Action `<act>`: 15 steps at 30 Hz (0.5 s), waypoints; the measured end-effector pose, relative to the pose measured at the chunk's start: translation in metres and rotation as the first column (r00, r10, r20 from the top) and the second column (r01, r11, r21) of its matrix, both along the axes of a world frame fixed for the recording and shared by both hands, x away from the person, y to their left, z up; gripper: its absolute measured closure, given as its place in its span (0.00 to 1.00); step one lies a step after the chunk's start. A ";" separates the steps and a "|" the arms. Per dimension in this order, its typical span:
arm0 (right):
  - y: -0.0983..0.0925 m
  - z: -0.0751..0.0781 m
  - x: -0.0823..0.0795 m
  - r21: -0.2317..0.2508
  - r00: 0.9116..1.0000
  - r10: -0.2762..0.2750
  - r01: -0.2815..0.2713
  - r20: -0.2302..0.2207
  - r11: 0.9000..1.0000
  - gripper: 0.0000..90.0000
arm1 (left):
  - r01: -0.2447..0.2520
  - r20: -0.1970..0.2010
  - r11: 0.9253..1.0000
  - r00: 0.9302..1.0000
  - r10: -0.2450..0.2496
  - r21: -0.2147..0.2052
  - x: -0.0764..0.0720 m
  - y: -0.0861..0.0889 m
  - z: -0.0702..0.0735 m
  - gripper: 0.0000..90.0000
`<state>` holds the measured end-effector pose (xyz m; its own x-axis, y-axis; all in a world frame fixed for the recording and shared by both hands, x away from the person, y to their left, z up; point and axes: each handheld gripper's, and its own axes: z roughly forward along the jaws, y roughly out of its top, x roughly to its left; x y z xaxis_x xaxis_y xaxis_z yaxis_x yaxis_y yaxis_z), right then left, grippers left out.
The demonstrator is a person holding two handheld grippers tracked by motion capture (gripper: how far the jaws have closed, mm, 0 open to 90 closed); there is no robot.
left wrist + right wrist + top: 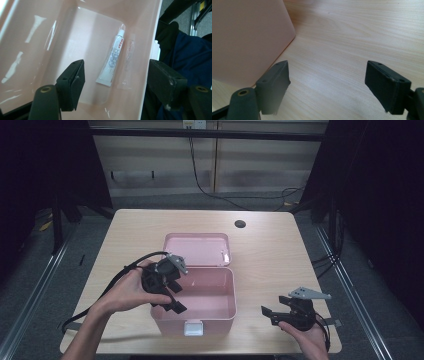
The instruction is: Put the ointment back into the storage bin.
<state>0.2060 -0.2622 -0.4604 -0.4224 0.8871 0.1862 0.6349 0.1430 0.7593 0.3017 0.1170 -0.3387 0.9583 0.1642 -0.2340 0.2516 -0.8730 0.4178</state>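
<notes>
Sitting on the pale wood desk [280,245] is an open pink box [220,312] holding a white tube [112,58]; grey floor [50,270] around; left gripper [167,295] and right gripper [280,312] both wide open, empty.

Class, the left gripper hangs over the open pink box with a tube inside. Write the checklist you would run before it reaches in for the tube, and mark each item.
1. Lid open: ok.
2. Left gripper open: ok.
3. Tube lying flat between the jaws' line: ok.
4. Box steady on the table: cannot tell.
5. Right gripper clear of the box: ok.
</notes>
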 end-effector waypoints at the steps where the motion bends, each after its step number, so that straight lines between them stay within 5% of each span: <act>1: 0.000 0.000 0.000 -0.001 1.000 0.000 0.000 0.000 1.000 0.21 | -0.008 0.004 1.000 1.000 0.009 -0.002 0.000 0.004 0.001 0.35; 12: 0.000 0.000 0.000 0.001 1.000 -0.002 0.002 -0.001 1.000 0.21 | -0.063 0.035 0.996 0.997 0.065 -0.056 0.001 0.039 0.007 0.36; 15: 0.000 0.000 0.000 0.001 1.000 0.000 0.000 -0.003 1.000 0.21 | -0.110 0.049 0.989 0.992 0.115 -0.095 -0.001 0.047 0.006 0.37</act>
<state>0.2063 -0.2620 -0.4605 -0.4222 0.8868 0.1878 0.6370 0.1429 0.7575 0.3010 0.1641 -0.3329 0.9464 0.2522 -0.2017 0.3214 -0.7974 0.5107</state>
